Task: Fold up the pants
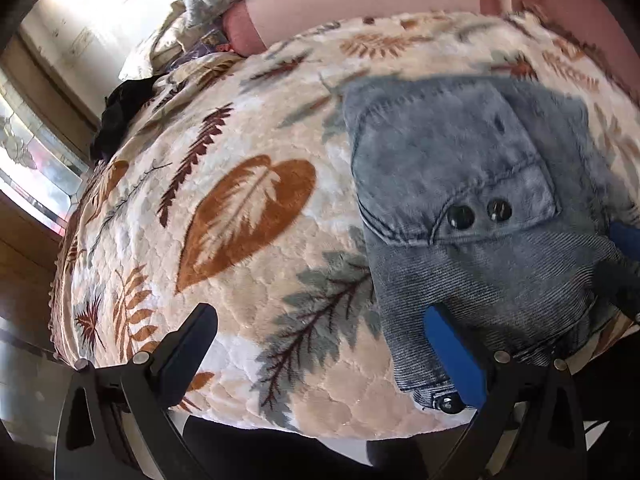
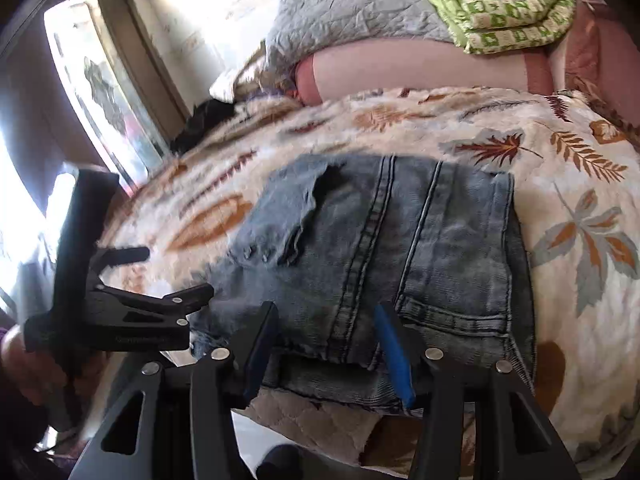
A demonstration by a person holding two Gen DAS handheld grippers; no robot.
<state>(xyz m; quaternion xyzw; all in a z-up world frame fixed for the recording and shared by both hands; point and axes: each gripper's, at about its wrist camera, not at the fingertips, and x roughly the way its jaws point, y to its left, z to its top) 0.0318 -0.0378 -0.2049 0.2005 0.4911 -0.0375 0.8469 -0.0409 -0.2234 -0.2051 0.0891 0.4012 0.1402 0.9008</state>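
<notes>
Jeans (image 2: 384, 256) lie folded on the leaf-print bed (image 1: 240, 208); left gripper (image 1: 324, 344) gapes wide, right gripper (image 2: 326, 344) seemingly half-open, gripping nothing.

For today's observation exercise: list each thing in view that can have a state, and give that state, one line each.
jeans: folded into a compact bundle, lying on the blanket
leaf-print blanket: spread over the bed
left gripper: open, jaws wide, blue pad resting on the denim
right gripper: open, jaws partly apart over the jeans' near edge
green patterned cloth: folded, stacked on bedding behind
</notes>
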